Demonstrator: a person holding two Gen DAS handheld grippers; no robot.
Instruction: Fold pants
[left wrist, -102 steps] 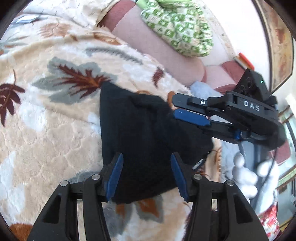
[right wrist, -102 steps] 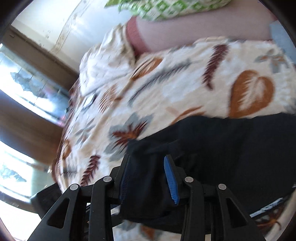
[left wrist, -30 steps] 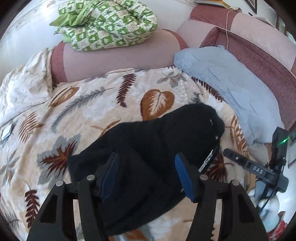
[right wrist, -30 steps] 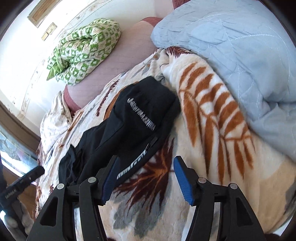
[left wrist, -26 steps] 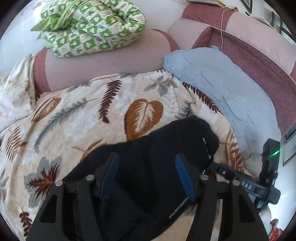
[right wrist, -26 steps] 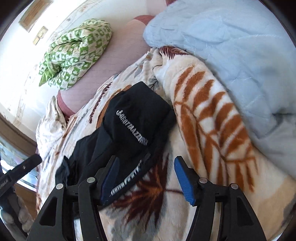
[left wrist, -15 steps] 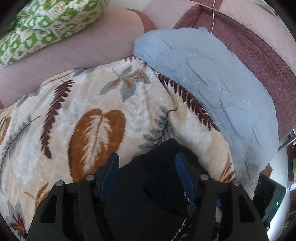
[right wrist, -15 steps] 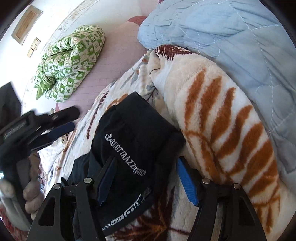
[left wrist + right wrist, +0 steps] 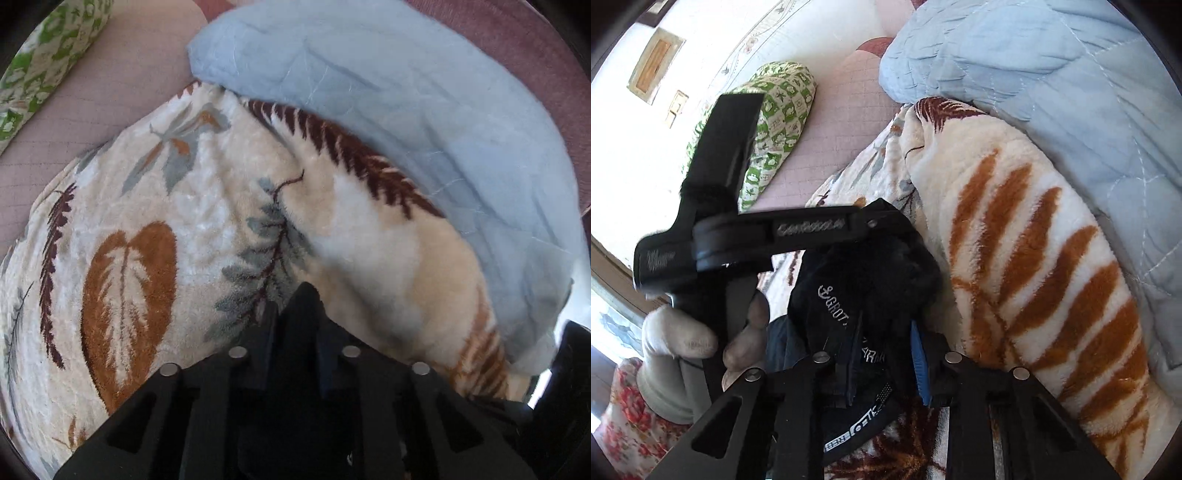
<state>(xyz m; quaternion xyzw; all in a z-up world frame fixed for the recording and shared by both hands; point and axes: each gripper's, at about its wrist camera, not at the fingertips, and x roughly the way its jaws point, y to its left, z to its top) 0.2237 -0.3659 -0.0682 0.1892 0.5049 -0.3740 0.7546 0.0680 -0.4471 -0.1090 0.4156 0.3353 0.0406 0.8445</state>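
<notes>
The black pants (image 9: 871,280) with white lettering lie bunched on the leaf-patterned blanket (image 9: 1027,258). My right gripper (image 9: 886,362) is shut on their waistband end. My left gripper (image 9: 295,325) is shut on a fold of the black pants (image 9: 301,306) that sticks up between its fingers. In the right wrist view the left gripper (image 9: 871,221) reaches in from the left, held by a white-gloved hand, its tips on the far edge of the pants.
A light blue quilt (image 9: 406,110) lies to the right, over a maroon sofa back. A green patterned blanket (image 9: 775,122) sits on the pink cushion (image 9: 110,74) at the back. The leaf blanket (image 9: 147,240) covers the seat.
Both grippers moved in onto the waistband end of the pants and closed on the cloth. The left gripper has come close beside the right one.
</notes>
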